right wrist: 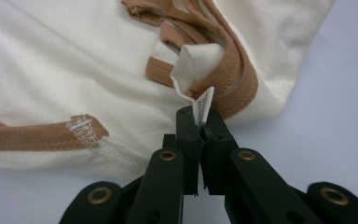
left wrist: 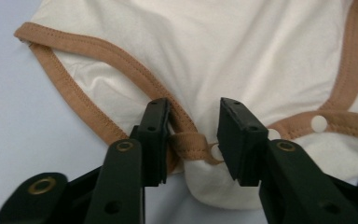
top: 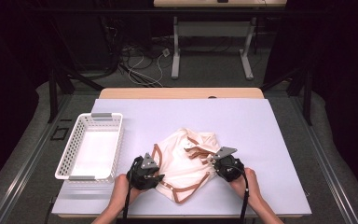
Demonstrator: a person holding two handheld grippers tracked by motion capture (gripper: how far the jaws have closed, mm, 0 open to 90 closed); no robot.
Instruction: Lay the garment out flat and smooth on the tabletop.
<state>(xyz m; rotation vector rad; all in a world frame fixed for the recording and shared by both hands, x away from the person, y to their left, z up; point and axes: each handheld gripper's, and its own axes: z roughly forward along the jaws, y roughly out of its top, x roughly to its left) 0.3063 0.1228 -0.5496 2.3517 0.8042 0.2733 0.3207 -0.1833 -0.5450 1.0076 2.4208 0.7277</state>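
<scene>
Garment: we see a cream baby bodysuit [top: 186, 163] with tan-brown binding along its edges, lying crumpled on the near middle of the desk [top: 261, 140].
Fastenings: white snap studs [left wrist: 319, 123] sit on the binding; we make them out clearly in the left gripper view.
Left tool [left wrist: 193, 126]: its jaws stand apart, straddling a tan fold of binding at the bodysuit's lower edge; we see one pad touching the cloth and the other clear of it, so nothing is clamped.
Right tool [right wrist: 201, 122]: its jaws are pressed together on a small white care label [right wrist: 204, 103] that rises from the bodysuit's bound edge.
High view: we find both tools at the bodysuit's near corners, and a white slotted basket [top: 91, 147] well apart to the left.
Right gripper view: we note a frayed white stitch end [right wrist: 81, 128] on the binding.
</scene>
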